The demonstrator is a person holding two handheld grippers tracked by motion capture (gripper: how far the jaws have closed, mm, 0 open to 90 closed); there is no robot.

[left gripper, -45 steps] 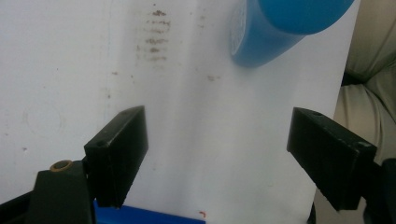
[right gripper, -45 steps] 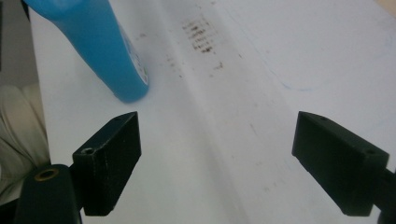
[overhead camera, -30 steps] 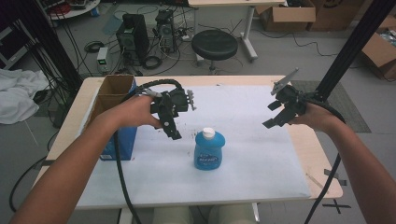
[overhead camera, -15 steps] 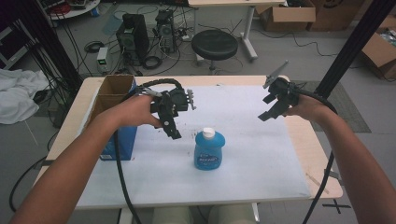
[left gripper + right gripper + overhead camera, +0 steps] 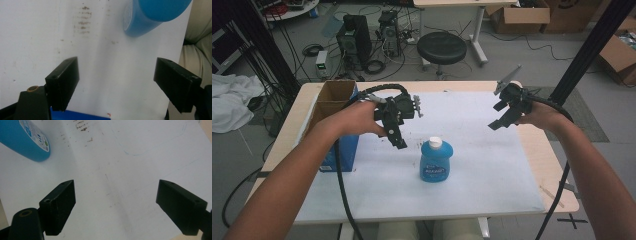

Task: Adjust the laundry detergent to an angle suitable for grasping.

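High overview; two close downward gripper views

Both arms are bare, with no sleeves. Each hand holds a black tool. The left gripper [image 5: 396, 134] is black and blocky, with small silver metal bits on its far side. A thick black cable [image 5: 341, 192] loops over it and hangs down toward the near edge. The right gripper [image 5: 504, 116] is black too, with a grey three-cornered plate [image 5: 508, 79] sticking up on top and a thinner black cable [image 5: 558, 195]. Up close, the jaws are flat black blocks with small round screw holes. A brass-coloured ring [image 5: 32, 88] sits on one.
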